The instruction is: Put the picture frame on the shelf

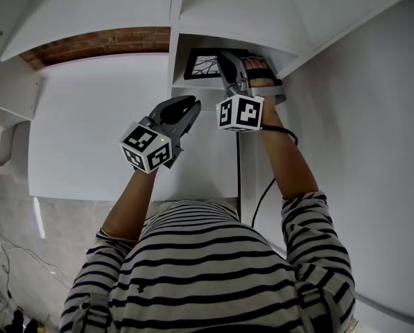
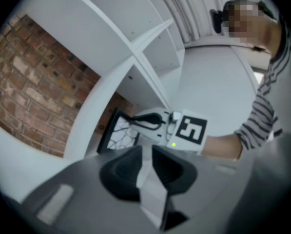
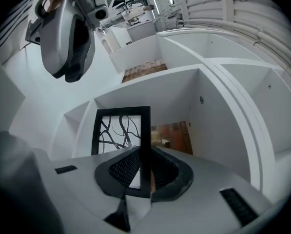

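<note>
The picture frame [image 1: 202, 64], black with a branch drawing, stands upright inside a cubby of the white shelf [image 1: 173, 47]. My right gripper [image 1: 229, 61] reaches into that cubby and is shut on the frame's right edge. In the right gripper view the black frame [image 3: 120, 130] rises between the gripper's [image 3: 144, 165] pads. My left gripper [image 1: 191, 107] hangs outside the shelf, left of and below the cubby, jaws a narrow gap apart with nothing between them. Its own view [image 2: 145, 156] looks at the frame [image 2: 114, 133] and the right gripper [image 2: 150, 123].
A brick wall [image 1: 99, 45] shows behind the open-backed cubbies [image 2: 23, 87]. The vertical divider [image 1: 172, 75] stands just left of the frame. A black cable [image 1: 265, 193] hangs from the right hand. The left gripper [image 3: 69, 38] hovers at the upper left of the right gripper view.
</note>
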